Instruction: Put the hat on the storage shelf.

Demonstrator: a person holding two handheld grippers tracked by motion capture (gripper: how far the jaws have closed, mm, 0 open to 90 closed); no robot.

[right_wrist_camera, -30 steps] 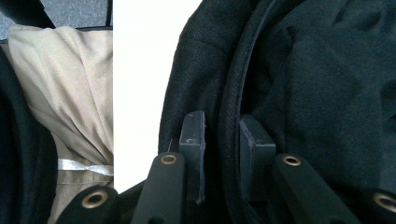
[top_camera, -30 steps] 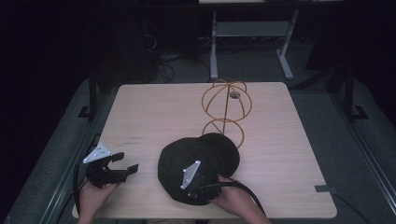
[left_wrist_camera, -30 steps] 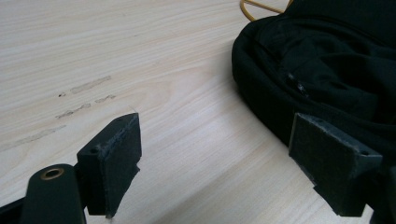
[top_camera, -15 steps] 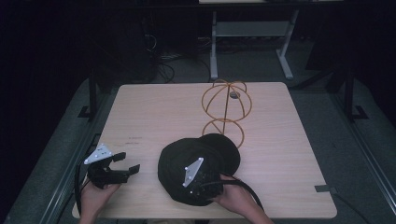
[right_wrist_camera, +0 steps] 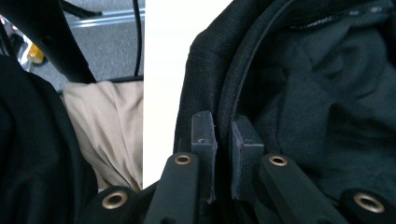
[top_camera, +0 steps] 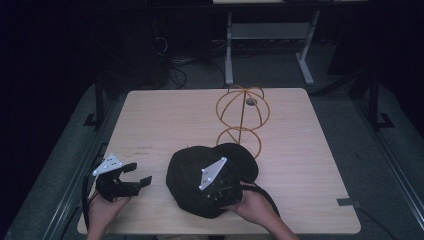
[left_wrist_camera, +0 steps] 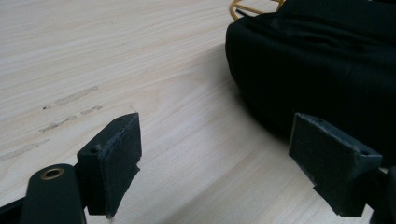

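Nearest the person, the right tongs (right_wrist_camera: pixel 223 158) are clamping the rim of the black cap (top_camera: pixel 210 180), the 2 pads pinching the edge band with fabric on both sides. Against the high views from a second ago, these jaws have just been closing onto that rim and are now fully seated on it. In the high view the right tongs (top_camera: pixel 220 192) are sitting over the near side of the cap, and the grey plate is appearing slightly higher than before, which suggests a lift is starting.

The cap is lying at the near centre of the counter (top_camera: pixel 160 115), its brim pointing away toward the wire stand.

To the left, the left tongs (top_camera: pixel 132 181) are standing wide open, holding nothing and resting low at the near left edge. In the left gripper view the 2 pads (left_wrist_camera: pixel 119 154) are framing bare wood, with the cap (left_wrist_camera: pixel 327 70) just beside the right-hand pad but not between them. Their position is unchanged from the earlier views.

Farther back, the orange wire stand (top_camera: pixel 242 117) is standing upright, empty, its base ring close to the brim.

Judgement: the grip is secured; carrying the cap toward the stand appears to be the next step.
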